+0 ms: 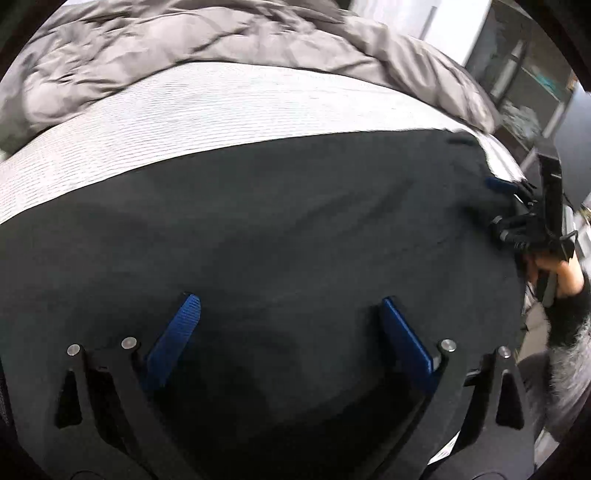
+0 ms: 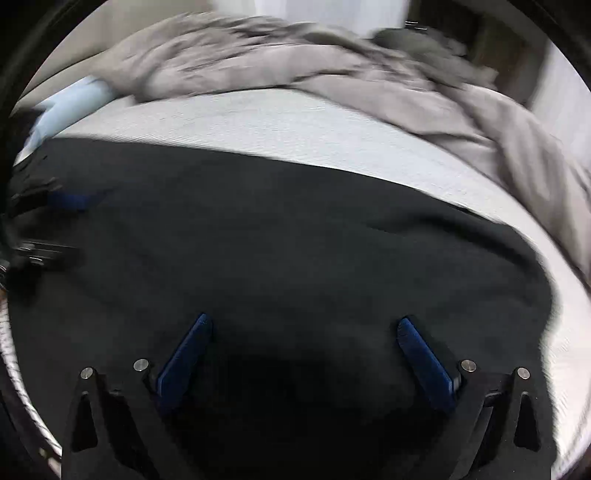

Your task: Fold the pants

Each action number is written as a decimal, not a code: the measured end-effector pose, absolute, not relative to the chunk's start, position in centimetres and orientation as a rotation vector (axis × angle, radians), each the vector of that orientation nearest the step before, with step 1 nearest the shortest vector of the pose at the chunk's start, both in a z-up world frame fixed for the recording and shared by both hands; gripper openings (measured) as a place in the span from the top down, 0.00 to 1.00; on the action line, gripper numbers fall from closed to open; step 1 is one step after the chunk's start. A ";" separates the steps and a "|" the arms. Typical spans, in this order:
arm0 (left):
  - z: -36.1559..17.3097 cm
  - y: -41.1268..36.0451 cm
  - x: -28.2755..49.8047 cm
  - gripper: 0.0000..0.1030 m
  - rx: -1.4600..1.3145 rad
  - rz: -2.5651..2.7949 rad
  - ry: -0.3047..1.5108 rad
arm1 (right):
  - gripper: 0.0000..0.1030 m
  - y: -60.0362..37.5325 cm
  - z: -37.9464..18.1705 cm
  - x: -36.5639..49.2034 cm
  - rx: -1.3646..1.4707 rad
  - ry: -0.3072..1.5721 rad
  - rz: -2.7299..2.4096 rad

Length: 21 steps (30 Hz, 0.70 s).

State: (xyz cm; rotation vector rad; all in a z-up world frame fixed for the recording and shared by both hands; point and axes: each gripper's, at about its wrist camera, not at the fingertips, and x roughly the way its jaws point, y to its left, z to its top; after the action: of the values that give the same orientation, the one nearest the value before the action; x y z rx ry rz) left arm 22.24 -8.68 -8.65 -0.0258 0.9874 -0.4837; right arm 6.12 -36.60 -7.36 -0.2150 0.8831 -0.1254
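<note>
The black pants (image 1: 258, 229) are running off the bottom edge in both wrist views, so their near hem is going unseen. The grey duvet (image 2: 295, 62) is smearing with motion blur — its folds unreadable. At the mattress's left edge, the left gripper (image 2: 55, 206) is blurring, its jaws indistinct there.

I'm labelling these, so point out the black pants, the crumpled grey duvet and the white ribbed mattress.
black pants (image 1: 258, 229), left wrist view, flat middle
crumpled grey duvet (image 1: 184, 33), left wrist view, wrinkled top
white ribbed mattress (image 2: 295, 125), right wrist view, bare strip
</note>
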 end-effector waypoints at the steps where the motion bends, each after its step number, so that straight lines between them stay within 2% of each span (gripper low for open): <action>1: -8.8 -7.8 22.3 0.06 -0.036 -0.469 0.987 | 0.05 -38.8 -7.3 5.3 -0.186 0.869 -0.170; 2: -8.8 -7.2 22.3 0.06 -0.050 -0.459 0.984 | 0.01 -39.2 -7.5 5.3 -0.172 0.868 -0.204; 7: -6.5 -6.3 20.6 0.06 -0.087 -0.436 0.936 | 0.01 -39.9 -5.8 4.1 -0.143 0.831 -0.287; 12: -3.9 -10.5 21.3 0.03 -0.022 -0.517 0.848 | 0.01 -36.5 -3.1 7.2 -0.067 0.765 -0.042; 16: -6.6 -12.8 24.9 0.04 0.035 -0.510 0.977 | 0.01 -32.9 -5.8 12.0 -0.039 0.892 0.089; 19: -8.6 -10.1 25.3 0.05 0.037 -0.437 1.018 | 0.01 -34.6 -7.7 14.4 -0.201 0.936 0.002; 21: -8.3 -7.7 24.8 0.05 0.010 -0.412 1.004 | 0.01 -37.8 -7.2 13.8 -0.185 0.928 -0.141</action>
State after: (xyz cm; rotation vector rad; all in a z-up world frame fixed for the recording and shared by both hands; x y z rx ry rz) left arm 24.81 -7.74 -8.33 0.0099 1.0042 -0.4115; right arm 13.81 -37.75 -7.17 -0.1852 0.9276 -0.1412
